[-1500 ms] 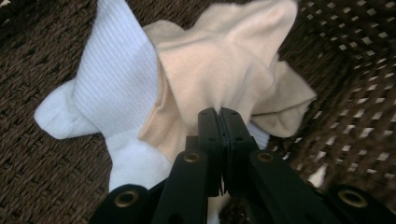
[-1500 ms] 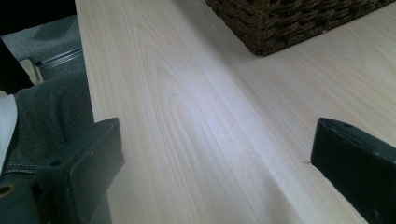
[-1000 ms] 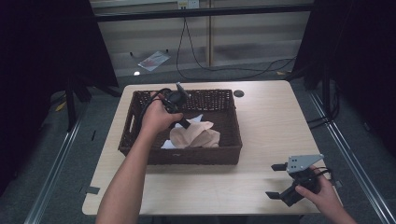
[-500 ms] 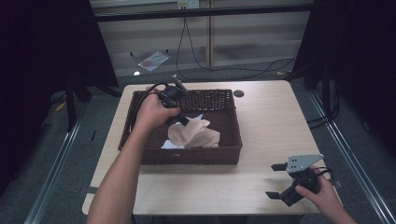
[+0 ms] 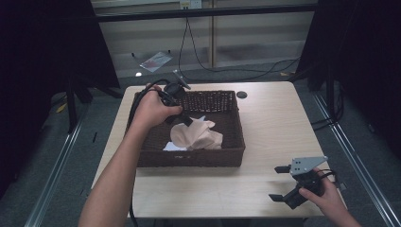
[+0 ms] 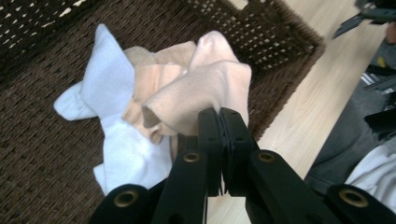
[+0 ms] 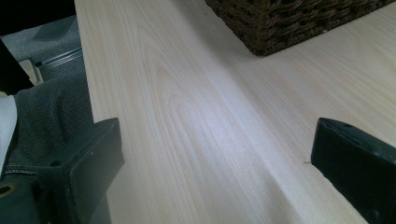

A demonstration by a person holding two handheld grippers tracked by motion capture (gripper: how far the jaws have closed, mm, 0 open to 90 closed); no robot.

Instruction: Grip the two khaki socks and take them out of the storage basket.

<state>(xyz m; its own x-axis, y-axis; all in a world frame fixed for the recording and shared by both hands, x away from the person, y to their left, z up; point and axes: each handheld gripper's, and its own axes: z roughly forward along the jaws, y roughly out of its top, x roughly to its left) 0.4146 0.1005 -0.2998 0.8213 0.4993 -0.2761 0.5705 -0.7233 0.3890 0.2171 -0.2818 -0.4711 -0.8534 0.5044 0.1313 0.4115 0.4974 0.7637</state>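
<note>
A dark wicker basket (image 5: 189, 158) stands mid-table with a beige cloth (image 5: 196, 135) and a white cloth (image 5: 169, 147) piled inside. My left gripper (image 5: 188, 121) reaches down into it from the back left. Its jaws are pressed together on a fold of the beige cloth (image 6: 205, 88), which tents up toward the tips of the left gripper (image 6: 219, 114). The white cloth (image 6: 112, 84) lies beside and under it. My right gripper (image 5: 277, 183) rests on the table's front right, open, with bare wood between its jaws in the right gripper view (image 7: 212, 140).
The basket's woven wall (image 6: 289, 42) and one corner of the basket (image 7: 289, 23) stand near light wooden tabletop (image 5: 274, 127). A small black disc (image 5: 242, 94) sits at the back of the table. Cables run across the floor behind.
My left hand has lifted and drawn a little toward the basket's back left, pulling the beige cloth up with it. The right hand has stayed put.
</note>
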